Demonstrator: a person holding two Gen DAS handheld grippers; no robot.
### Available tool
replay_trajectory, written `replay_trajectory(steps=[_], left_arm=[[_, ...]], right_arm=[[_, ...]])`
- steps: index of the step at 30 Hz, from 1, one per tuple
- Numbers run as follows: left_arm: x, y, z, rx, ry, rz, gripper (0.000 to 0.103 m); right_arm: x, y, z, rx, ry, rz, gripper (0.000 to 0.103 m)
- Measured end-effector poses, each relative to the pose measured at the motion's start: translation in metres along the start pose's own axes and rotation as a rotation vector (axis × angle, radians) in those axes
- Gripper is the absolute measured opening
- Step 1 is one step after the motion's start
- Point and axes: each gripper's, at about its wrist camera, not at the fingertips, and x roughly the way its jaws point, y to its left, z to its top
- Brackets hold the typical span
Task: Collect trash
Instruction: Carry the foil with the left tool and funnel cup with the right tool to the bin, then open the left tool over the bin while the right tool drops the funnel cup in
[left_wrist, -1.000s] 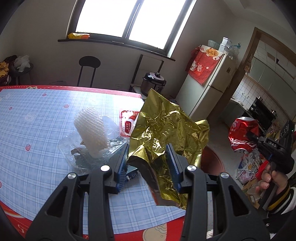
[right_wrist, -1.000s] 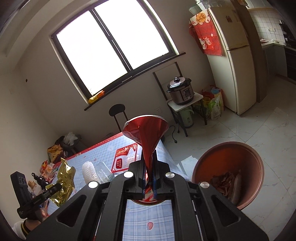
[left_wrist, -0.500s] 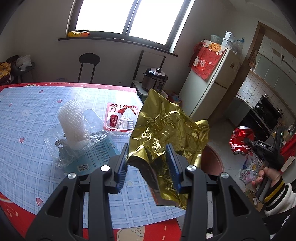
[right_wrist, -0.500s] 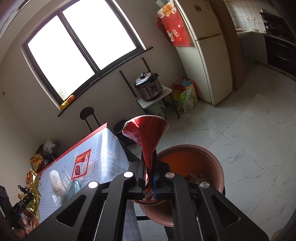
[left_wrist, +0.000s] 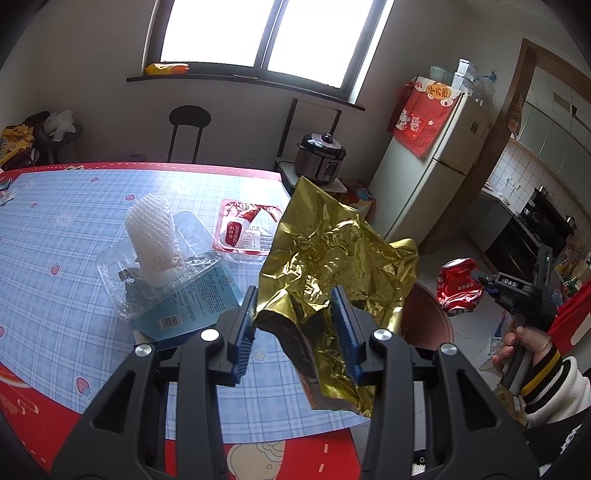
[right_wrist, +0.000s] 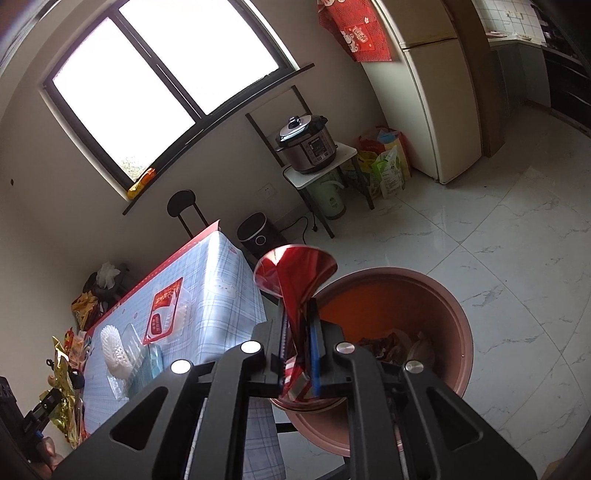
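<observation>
Lowered past the table edge, right claw (right_wrist: 299, 332) opens around crushed can (right_wrist: 295, 280) over bin (right_wrist: 463, 321).

"DAS" in white on the black right gripper (left_wrist: 480, 282), at four o'clock; other print is illegible.

The crumpled gold foil wrapper (left_wrist: 332, 266) is up off the tabletop (left_wrist: 55, 258), pinched at its lower part in the left tool (left_wrist: 295, 325), with the rest fanning upward.

The squashed red can (right_wrist: 295, 280) sits between the right tool's (right_wrist: 300, 332) jaws, which are opening, above the brown bin (right_wrist: 443, 306) that already has scraps inside.

On the tabletop near its far right corner lies a flat red-and-white packet (left_wrist: 247, 230). Beside it a white foam net (left_wrist: 153, 236) stands in a clear plastic tray (left_wrist: 114, 280), touching a light blue packet (left_wrist: 192, 302).
</observation>
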Motion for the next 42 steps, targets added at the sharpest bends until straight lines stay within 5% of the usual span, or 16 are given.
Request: replay_trajectory(steps=[10, 35, 42], left_arm=[[0.002, -0.014, 0.003, 0.043, 0.002, -0.037, 0.042], [0.078, -0.188, 0.001, 0.291, 0.080, -0.337, 0.043], [0.114, -0.230, -0.003, 0.329, 0.118, -0.347, 0.043]], right_arm=[[-0.032, 0.008, 0.004, -0.050, -0.062, -0.071, 0.096], [-0.160, -0.049, -0.026, -0.162, -0.135, -0.420, 0.098], [-0.191, -0.086, -0.039, -0.110, -0.143, -0.485, 0.098]])
